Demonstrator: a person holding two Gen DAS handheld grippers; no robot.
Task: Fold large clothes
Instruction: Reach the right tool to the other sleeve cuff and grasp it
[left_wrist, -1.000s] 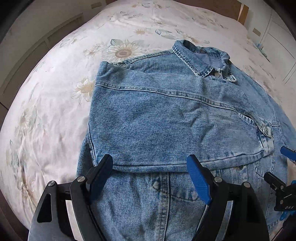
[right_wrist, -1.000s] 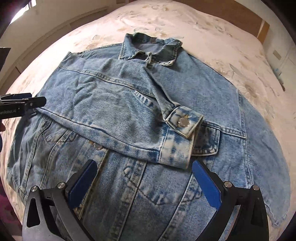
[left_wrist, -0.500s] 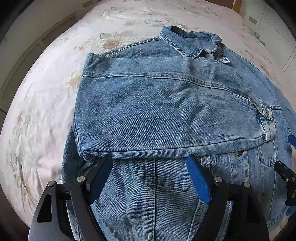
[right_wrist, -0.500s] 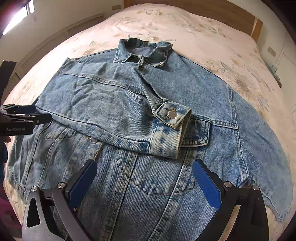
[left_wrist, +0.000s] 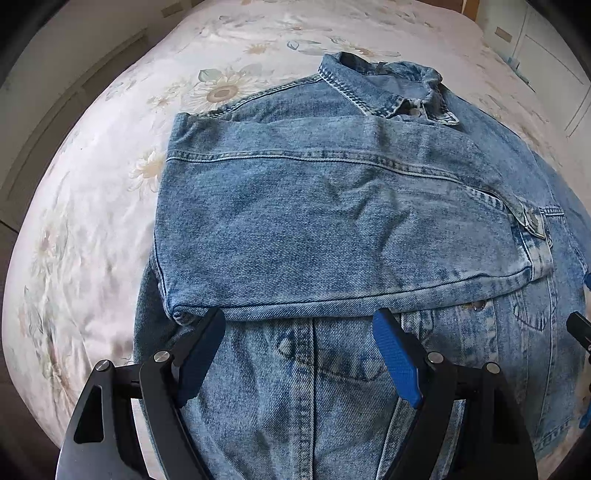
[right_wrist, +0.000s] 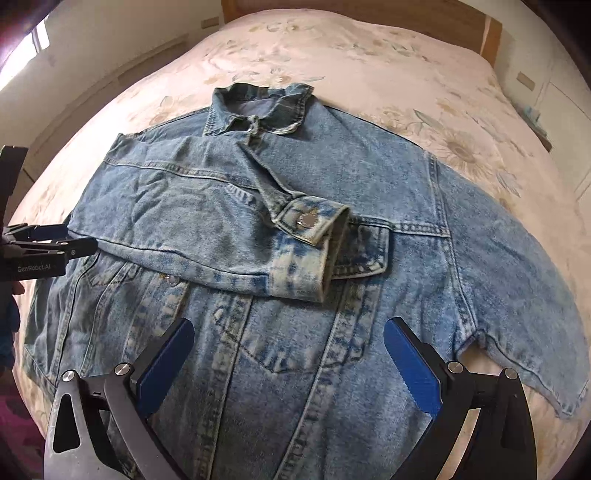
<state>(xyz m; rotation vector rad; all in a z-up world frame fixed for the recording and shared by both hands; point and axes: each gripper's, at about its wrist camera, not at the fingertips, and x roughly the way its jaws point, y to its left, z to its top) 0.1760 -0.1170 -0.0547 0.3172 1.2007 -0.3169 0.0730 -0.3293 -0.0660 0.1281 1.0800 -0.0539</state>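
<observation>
A blue denim jacket (left_wrist: 332, 206) lies front up on the bed, collar (right_wrist: 258, 107) at the far end. Its left sleeve is folded across the chest, with the cuff (right_wrist: 310, 236) resting by the right chest pocket. The other sleeve (right_wrist: 517, 266) lies spread out to the right. My left gripper (left_wrist: 299, 354) is open and empty above the jacket's lower left front, just short of the folded sleeve's edge. My right gripper (right_wrist: 288, 362) is open and empty above the lower front. The left gripper also shows in the right wrist view (right_wrist: 48, 247) at the jacket's left edge.
The bed has a pale floral sheet (right_wrist: 369, 66) around the jacket. A wooden headboard (right_wrist: 487, 29) stands at the far end. White cabinet doors (left_wrist: 546, 74) are at the right. A wall panel (left_wrist: 55, 110) runs along the left side.
Both grippers have pulled back and risen, so the jacket sits farther off in each view. The right sleeve now shows fully. The jacket has not moved.
</observation>
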